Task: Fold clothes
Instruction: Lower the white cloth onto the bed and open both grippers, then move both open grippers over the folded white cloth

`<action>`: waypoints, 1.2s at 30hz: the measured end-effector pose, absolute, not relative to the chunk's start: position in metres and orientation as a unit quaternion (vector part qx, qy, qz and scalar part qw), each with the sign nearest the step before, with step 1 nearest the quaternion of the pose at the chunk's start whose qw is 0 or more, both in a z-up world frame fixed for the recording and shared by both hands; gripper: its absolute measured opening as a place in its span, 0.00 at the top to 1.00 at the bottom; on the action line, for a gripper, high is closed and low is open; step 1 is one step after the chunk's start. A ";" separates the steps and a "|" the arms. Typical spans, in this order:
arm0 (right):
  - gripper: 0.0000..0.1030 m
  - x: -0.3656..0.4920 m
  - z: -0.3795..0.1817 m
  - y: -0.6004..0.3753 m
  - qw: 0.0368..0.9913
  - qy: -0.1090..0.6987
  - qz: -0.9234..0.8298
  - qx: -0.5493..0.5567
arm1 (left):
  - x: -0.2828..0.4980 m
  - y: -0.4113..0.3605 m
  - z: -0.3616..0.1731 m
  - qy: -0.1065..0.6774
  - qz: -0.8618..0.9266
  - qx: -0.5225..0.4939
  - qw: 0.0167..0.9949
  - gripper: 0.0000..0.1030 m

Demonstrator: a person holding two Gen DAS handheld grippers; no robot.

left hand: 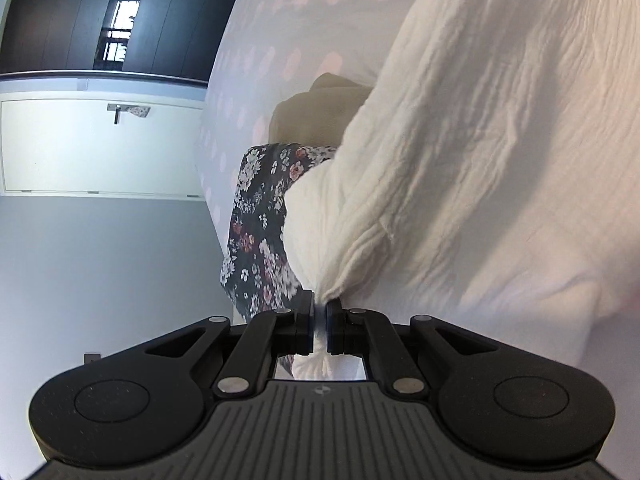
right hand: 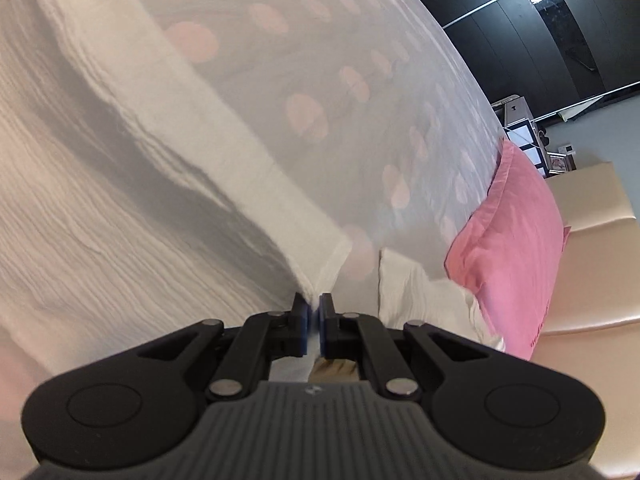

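A: What does the left hand-held gripper [left hand: 319, 312] have?

B: Its two fingers are pressed together on a bunched corner of the cream crinkled garment [left hand: 480, 160]. From the pinch the cloth fans out toward one and two o'clock and fills most of the left wrist view.

A: And the right hand-held gripper [right hand: 315, 308]?

B: It is closed the same way, on a hemmed corner of the same cream crinkled garment [right hand: 120, 200]. The cloth spreads off toward ten o'clock, with a deep fold shadowed along it.

A: Where does the garment lie?

B: Over the bed [right hand: 360, 60], whose white sheet carries pale pink dots. Whether the gripped corners touch the sheet, I cannot tell.

A: Anything else nearby?

B: In the left view a dark floral cloth [left hand: 260, 232] sits at eleven o'clock of the fingers, just beside the cream fabric, and an olive-brown cloth [left hand: 312, 108] lies beyond it at twelve. In the right view a pink pillow [right hand: 508, 240] rests at two o'clock, with a white crumpled cloth [right hand: 424, 296] touching its near edge and a cream padded headboard [right hand: 592, 240] behind it.
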State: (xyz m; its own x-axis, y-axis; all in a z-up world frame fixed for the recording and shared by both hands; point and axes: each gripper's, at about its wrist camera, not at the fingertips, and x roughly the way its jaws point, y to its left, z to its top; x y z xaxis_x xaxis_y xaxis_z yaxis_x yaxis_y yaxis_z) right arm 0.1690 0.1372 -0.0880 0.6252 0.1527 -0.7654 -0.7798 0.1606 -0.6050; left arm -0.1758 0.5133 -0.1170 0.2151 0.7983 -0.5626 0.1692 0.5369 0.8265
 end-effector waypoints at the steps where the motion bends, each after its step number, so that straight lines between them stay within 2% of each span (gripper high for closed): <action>1: 0.94 0.178 -0.090 0.148 0.710 0.280 0.329 -0.556 | -0.171 0.519 -0.120 0.583 0.243 0.416 0.655 0.97; 12: 0.94 0.241 -0.150 0.228 0.718 0.308 0.331 -0.530 | -0.148 0.560 -0.146 0.592 0.304 0.358 0.655 0.96; 14: 0.90 0.244 -0.157 0.228 0.721 0.319 0.325 -0.523 | -0.148 0.560 -0.148 0.588 0.313 0.354 0.656 0.95; 15: 0.86 0.246 -0.161 0.228 0.723 0.323 0.319 -0.521 | -0.149 0.560 -0.147 0.585 0.320 0.350 0.658 0.93; 16: 0.74 0.248 -0.163 0.227 0.725 0.328 0.314 -0.517 | -0.150 0.560 -0.146 0.581 0.327 0.345 0.661 0.91; 17: 0.69 0.249 -0.162 0.224 0.730 0.334 0.310 -0.509 | -0.152 0.561 -0.143 0.576 0.337 0.336 0.665 0.90; 22: 0.66 0.264 -0.128 0.194 0.768 0.386 0.303 -0.413 | -0.162 0.563 -0.116 0.543 0.385 0.265 0.697 0.68; 24: 0.64 0.267 -0.111 0.174 0.784 0.408 0.296 -0.364 | -0.169 0.557 -0.108 0.534 0.392 0.257 0.704 0.63; 27: 0.62 0.269 -0.097 0.143 0.799 0.434 0.284 -0.304 | -0.185 0.544 -0.096 0.525 0.396 0.247 0.712 0.62; 30: 0.62 0.265 -0.090 0.116 0.813 0.442 0.266 -0.270 | -0.194 0.541 -0.088 0.516 0.408 0.226 0.718 0.52; 36: 0.62 0.239 -0.091 0.077 0.821 0.455 0.268 -0.218 | -0.210 0.540 -0.073 0.498 0.434 0.179 0.729 0.52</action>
State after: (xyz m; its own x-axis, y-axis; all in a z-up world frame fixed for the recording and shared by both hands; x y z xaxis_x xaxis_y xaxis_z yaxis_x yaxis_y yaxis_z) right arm 0.2394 0.0771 -0.0910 0.4422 0.2408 -0.8640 -0.6374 0.7620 -0.1139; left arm -0.2097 0.5404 -0.0725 0.1275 0.8115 -0.5703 -0.4558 0.5586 0.6930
